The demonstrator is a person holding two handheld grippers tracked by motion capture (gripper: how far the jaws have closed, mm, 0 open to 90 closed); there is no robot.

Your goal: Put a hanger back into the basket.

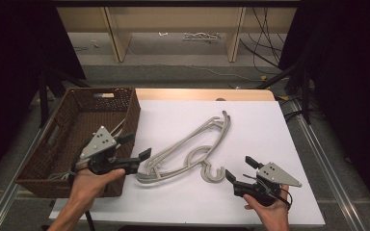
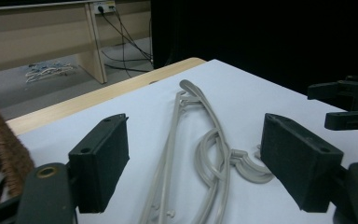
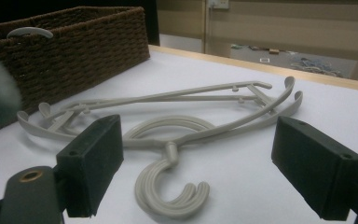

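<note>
white table (image 1: 270, 144) holds grey hangers (image 1: 192, 149); wicker basket (image 1: 38, 168) at its left; both grippers' jaws spread.

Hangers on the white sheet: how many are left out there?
2, stacked together mid-sheet: hangers, hooks side by side toward the right tool. At least one more lies in the basket, so others may be hidden.
</note>
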